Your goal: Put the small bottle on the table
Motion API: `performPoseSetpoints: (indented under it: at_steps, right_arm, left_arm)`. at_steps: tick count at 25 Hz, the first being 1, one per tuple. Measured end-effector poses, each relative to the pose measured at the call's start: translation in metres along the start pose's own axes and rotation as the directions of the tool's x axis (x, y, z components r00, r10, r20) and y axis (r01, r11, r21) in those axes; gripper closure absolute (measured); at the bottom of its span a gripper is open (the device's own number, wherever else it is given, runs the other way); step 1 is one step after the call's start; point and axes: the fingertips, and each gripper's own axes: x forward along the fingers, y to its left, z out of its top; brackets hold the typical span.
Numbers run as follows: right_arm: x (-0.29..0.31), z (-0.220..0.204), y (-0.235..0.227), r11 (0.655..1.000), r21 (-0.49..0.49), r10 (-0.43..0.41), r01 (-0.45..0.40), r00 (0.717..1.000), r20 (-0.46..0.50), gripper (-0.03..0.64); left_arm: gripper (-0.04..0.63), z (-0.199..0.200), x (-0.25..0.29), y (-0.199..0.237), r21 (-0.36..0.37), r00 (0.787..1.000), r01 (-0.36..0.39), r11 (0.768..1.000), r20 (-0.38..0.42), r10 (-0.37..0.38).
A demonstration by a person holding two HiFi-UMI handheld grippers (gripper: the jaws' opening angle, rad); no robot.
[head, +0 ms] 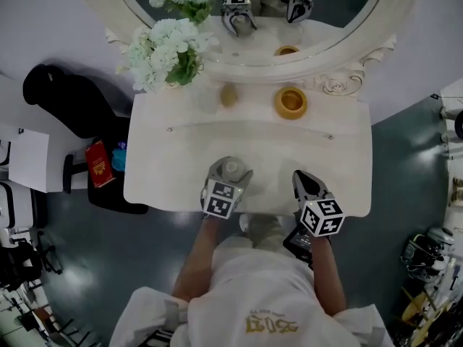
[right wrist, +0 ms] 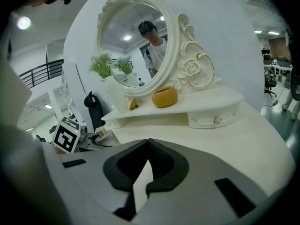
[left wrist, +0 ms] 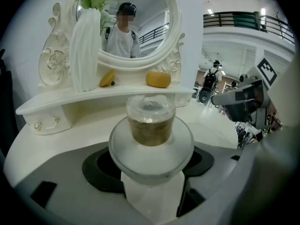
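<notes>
A small clear bottle with a brownish neck and a plastic-wrapped cap stands between my left gripper's jaws, which are shut on its wide body. In the head view the small bottle and my left gripper are over the front middle of the white dressing table; whether the bottle touches the tabletop is hidden. My right gripper is at the front right of the table, shut with nothing in it. In the right gripper view its jaws meet at the tips.
A raised shelf under the oval mirror carries a white vase of flowers, a yellow bowl and a small yellow object. A black chair stands left of the table, with a red box beside it.
</notes>
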Motion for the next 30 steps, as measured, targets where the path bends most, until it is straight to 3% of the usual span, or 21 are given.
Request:
performPoseSetpoints:
  at_steps: [30]
  right_arm:
    - [0.01,-0.005,-0.019,1.0,0.009,-0.016,0.017,0.999,-0.032,0.604]
  left_arm:
    - [0.247,-0.01,0.035,0.003,0.132,0.999,-0.023,0.991,-0.046,0.029]
